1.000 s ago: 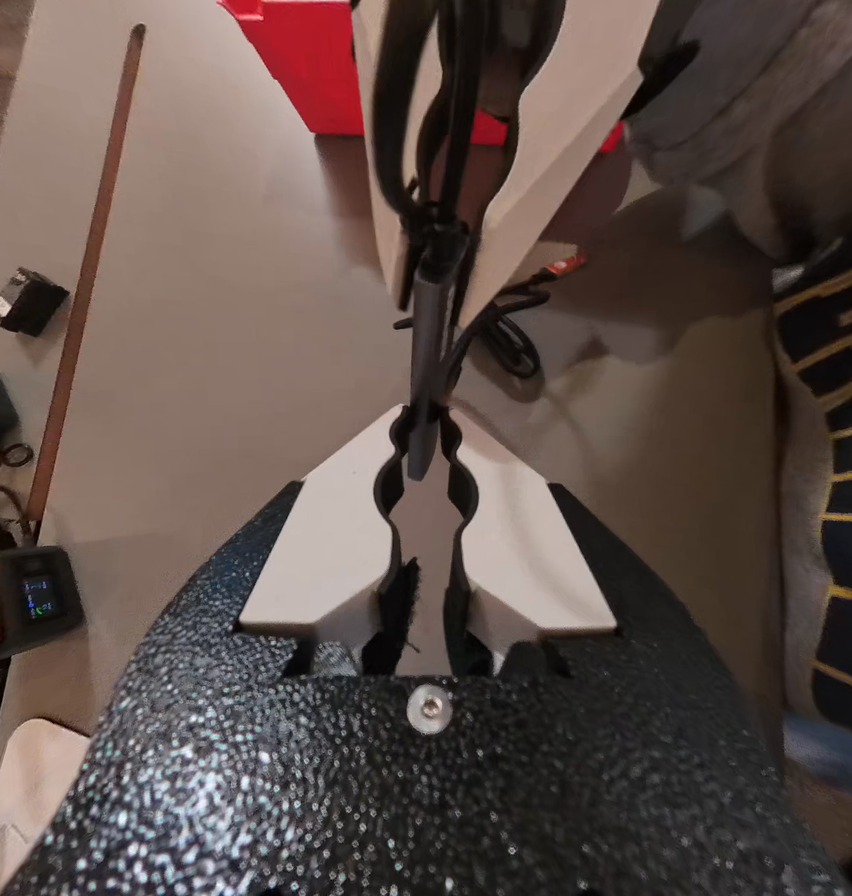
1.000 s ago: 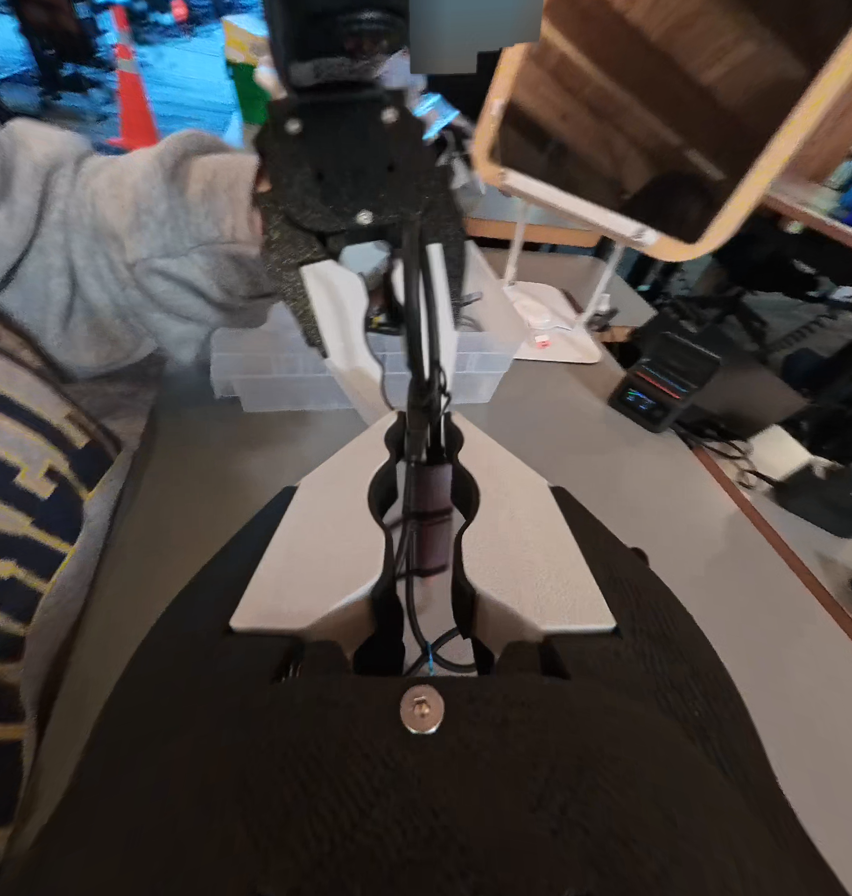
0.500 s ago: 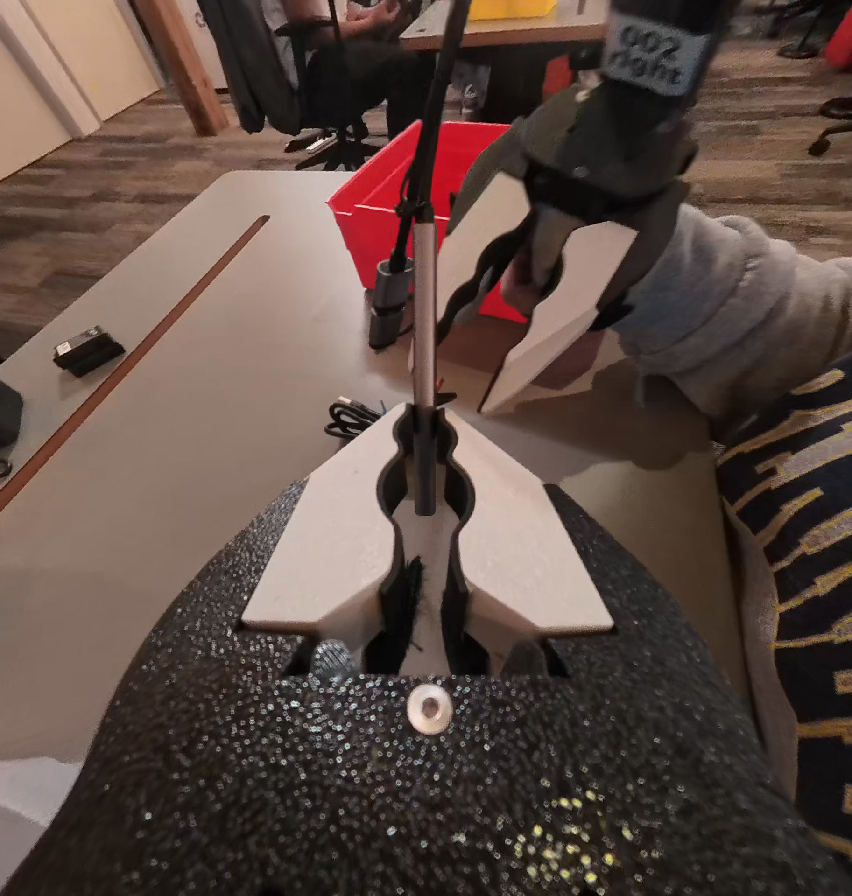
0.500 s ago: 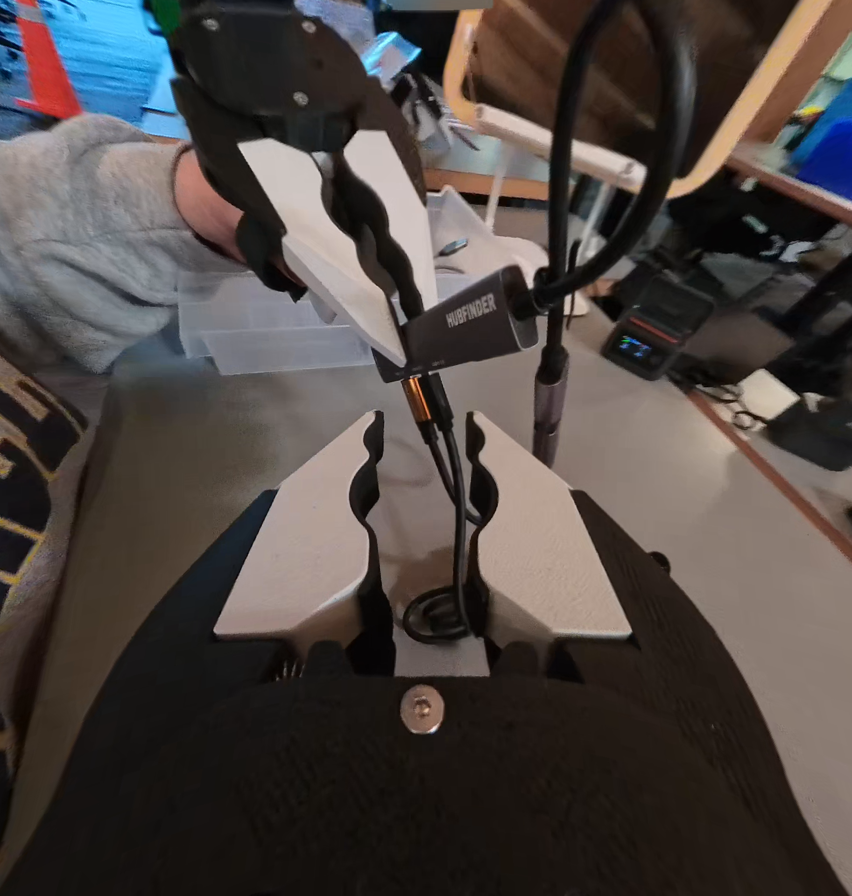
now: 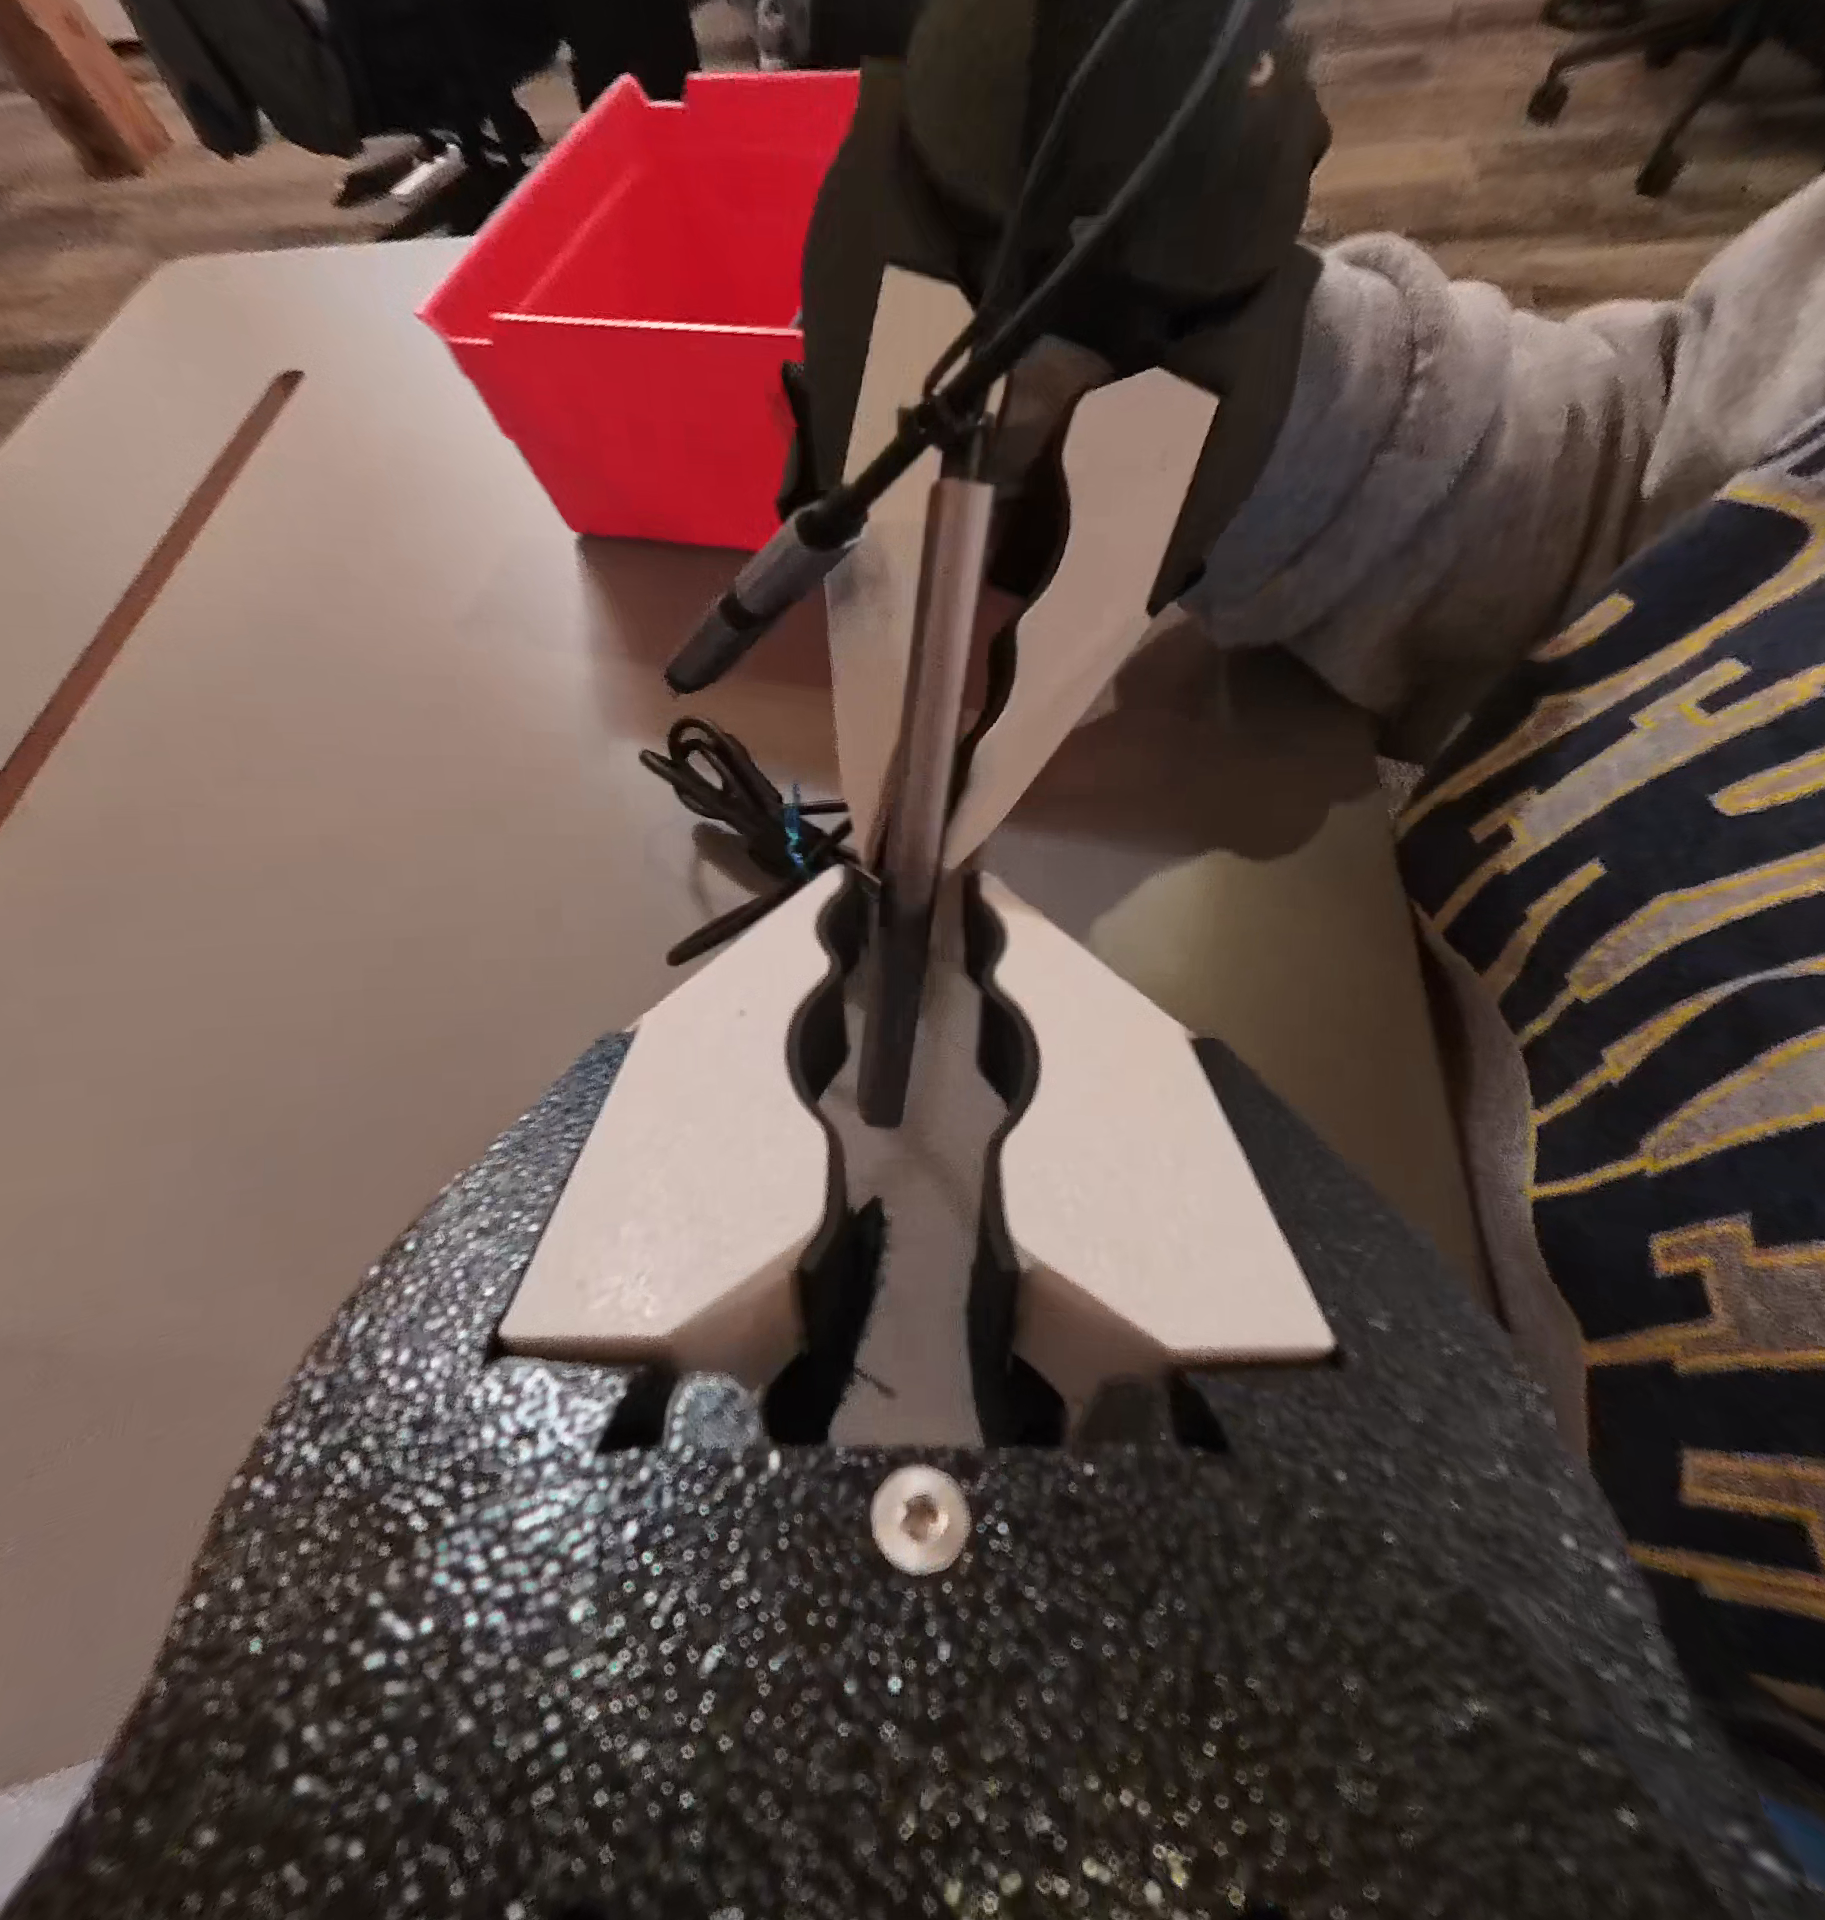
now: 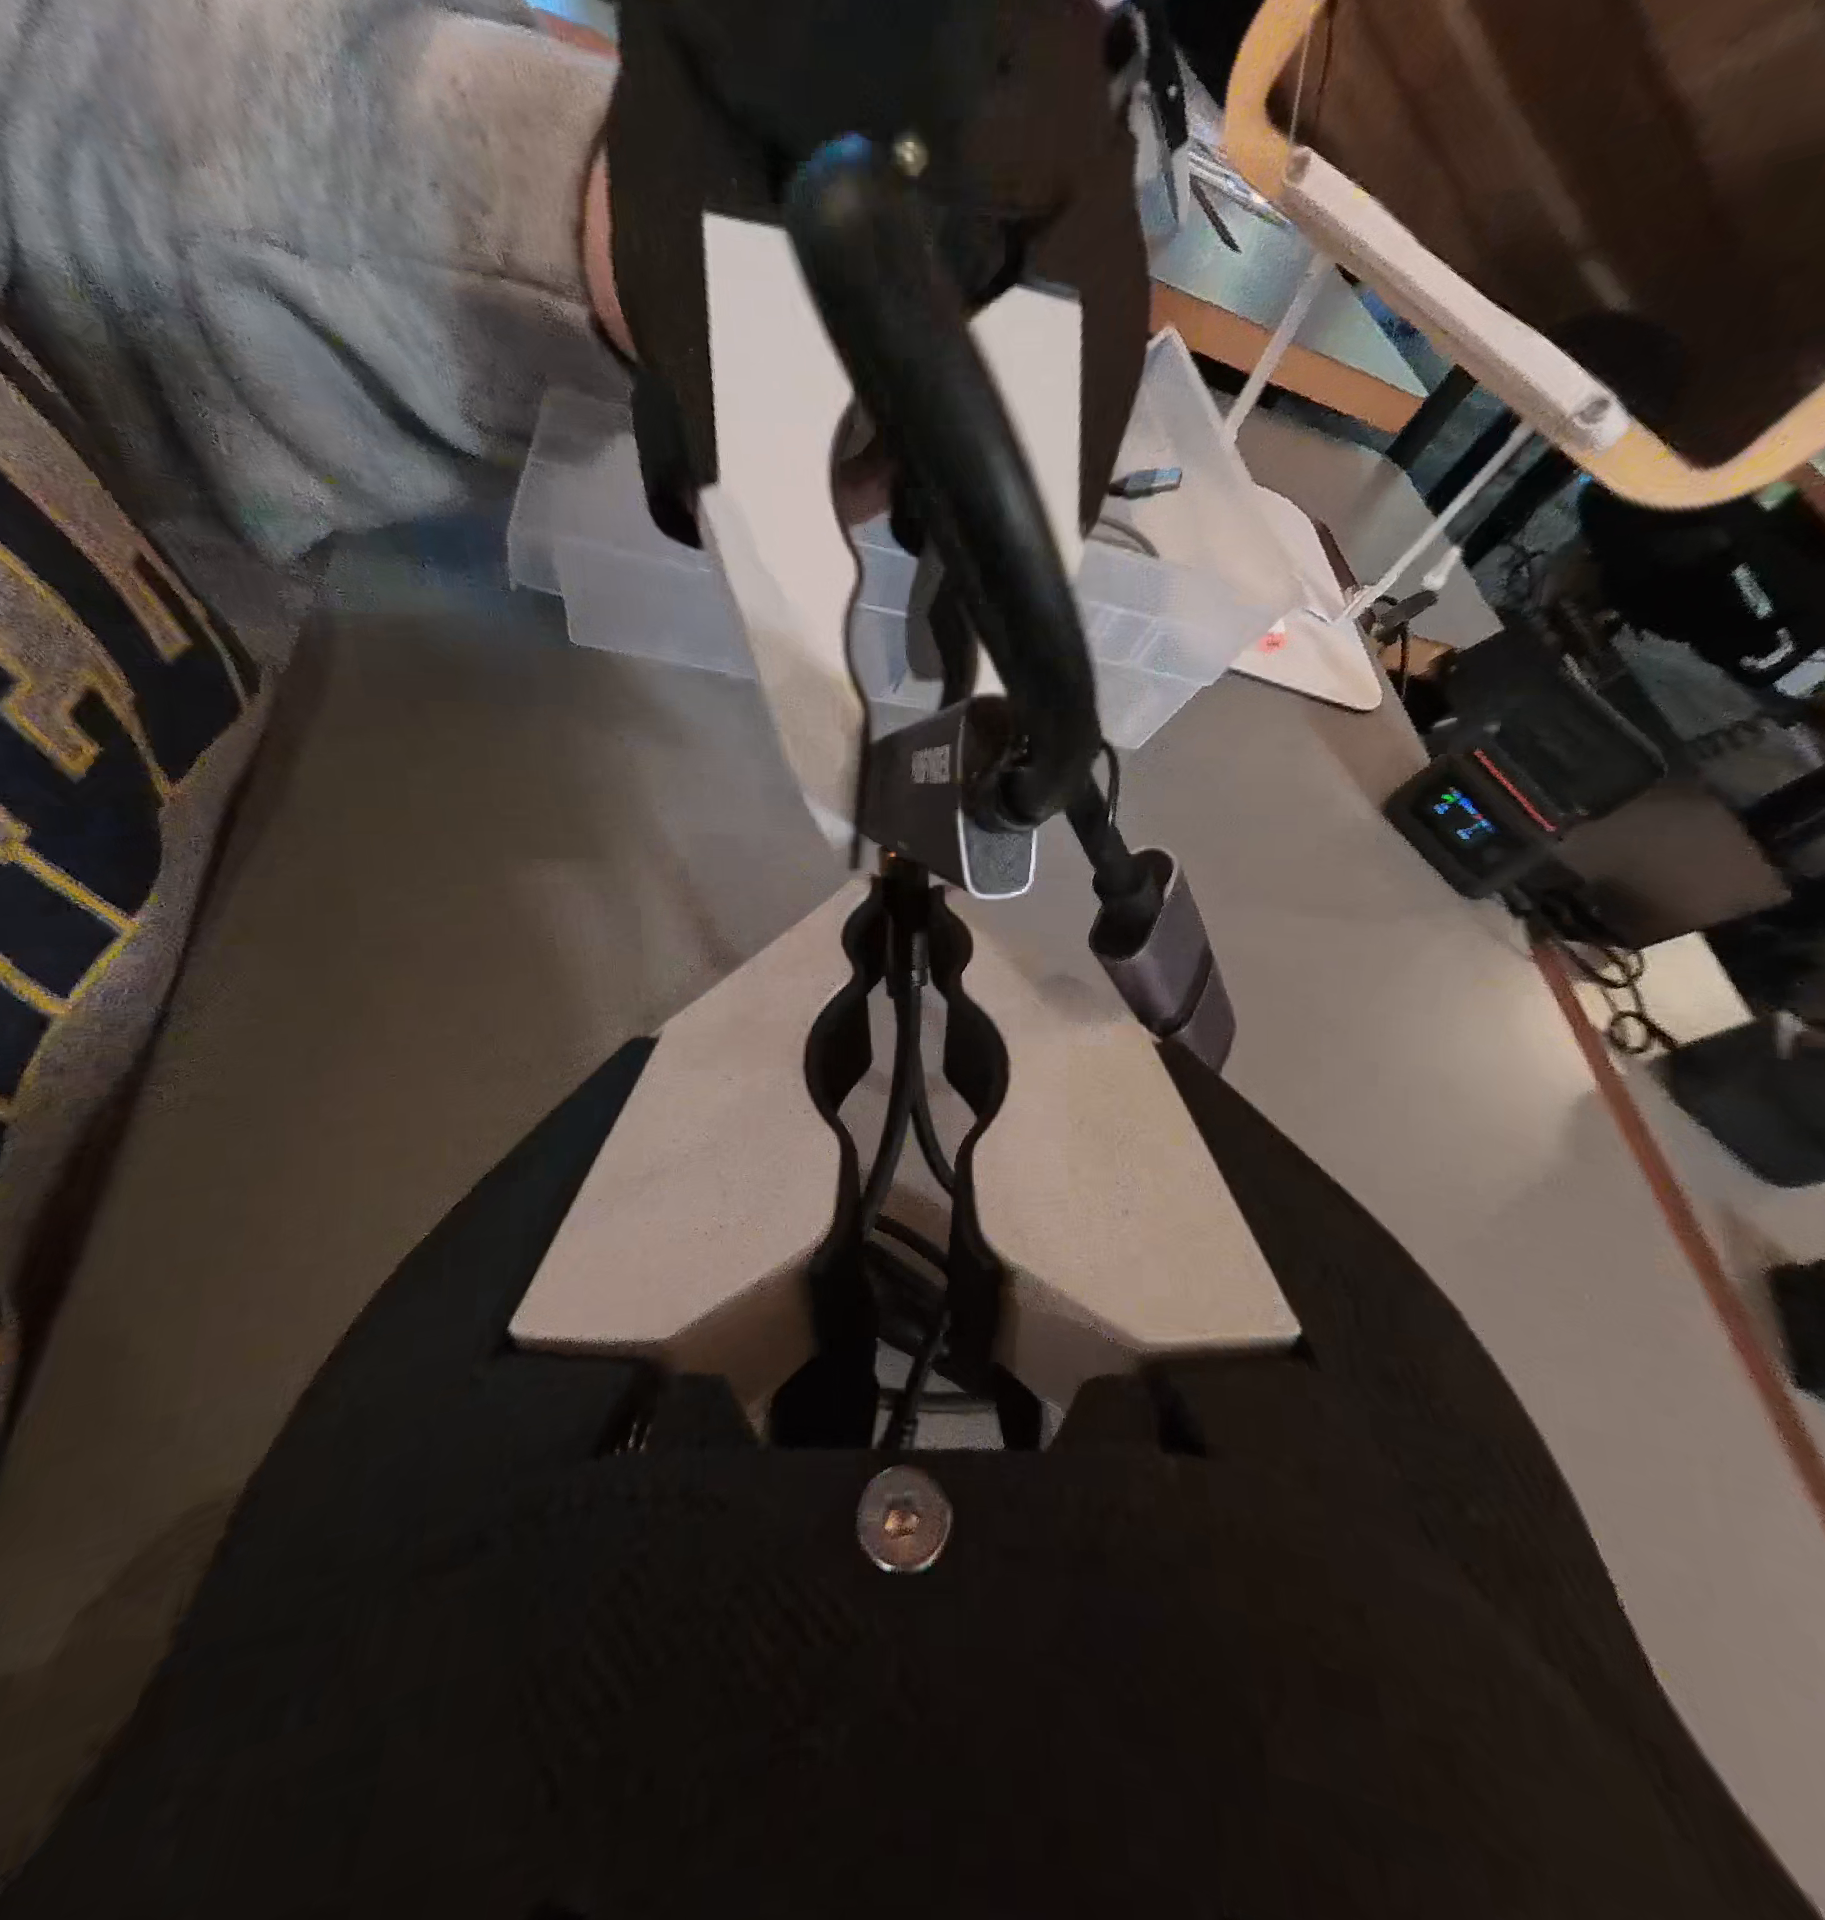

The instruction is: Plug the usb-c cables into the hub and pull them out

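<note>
A: Starting with the left wrist view: the left gripper [image 5: 903, 914], white fingers on a speckled black body, is closed narrow on the slim grey metal hub [image 5: 913, 810], seen edge-on at frame centre. The right gripper [image 5: 949, 821] faces it, tips almost meeting ours. Upper centre, the hub's own grey-tipped lead plug [image 5: 757, 592] dangles free. A coiled black usb-c cable [image 5: 742, 790] lies on the tan table [image 5: 316, 831], the red plastic bin [image 5: 659, 353] behind.

B: Right wrist view: the right gripper [image 6: 903, 904] is pinched narrow on a thin black cable with a copper-collared plug [image 6: 892, 868], directly under the hub [image 6: 923, 800] at centre. Cable trails back between the fingers.

A: Seated?

B: Cannot tell; the plug meets the hub's edge. My judgement: one insertion under way or just made. Pull-out remains, any further cables too.
</note>
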Action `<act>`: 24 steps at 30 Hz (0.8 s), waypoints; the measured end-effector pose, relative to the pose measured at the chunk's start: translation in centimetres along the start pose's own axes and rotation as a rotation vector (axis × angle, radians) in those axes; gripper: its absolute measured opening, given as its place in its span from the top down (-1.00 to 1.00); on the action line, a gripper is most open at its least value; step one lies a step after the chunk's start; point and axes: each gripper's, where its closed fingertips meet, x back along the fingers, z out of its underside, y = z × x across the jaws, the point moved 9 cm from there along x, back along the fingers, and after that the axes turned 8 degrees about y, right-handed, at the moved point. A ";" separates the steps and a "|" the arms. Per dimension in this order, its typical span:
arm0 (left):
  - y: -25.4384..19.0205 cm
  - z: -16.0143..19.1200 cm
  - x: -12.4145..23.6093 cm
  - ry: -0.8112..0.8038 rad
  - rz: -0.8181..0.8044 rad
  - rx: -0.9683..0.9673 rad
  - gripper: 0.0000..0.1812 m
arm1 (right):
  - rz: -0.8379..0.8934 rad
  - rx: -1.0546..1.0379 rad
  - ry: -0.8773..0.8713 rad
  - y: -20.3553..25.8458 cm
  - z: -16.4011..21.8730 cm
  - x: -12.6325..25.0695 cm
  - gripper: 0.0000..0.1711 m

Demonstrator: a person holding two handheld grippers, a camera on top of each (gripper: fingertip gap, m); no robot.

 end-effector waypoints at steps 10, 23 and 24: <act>-3.9 -0.6 2.0 -0.127 -0.064 -0.190 0.92 | 0.042 0.126 -0.072 3.3 -2.2 2.2 0.93; -4.0 0.6 9.3 -0.339 -0.323 0.062 0.93 | 0.325 -0.026 -0.074 2.6 -1.4 9.4 0.94; -3.8 0.7 8.7 -0.339 -0.322 0.078 0.93 | 0.381 -0.030 -0.076 2.1 -1.8 10.0 0.94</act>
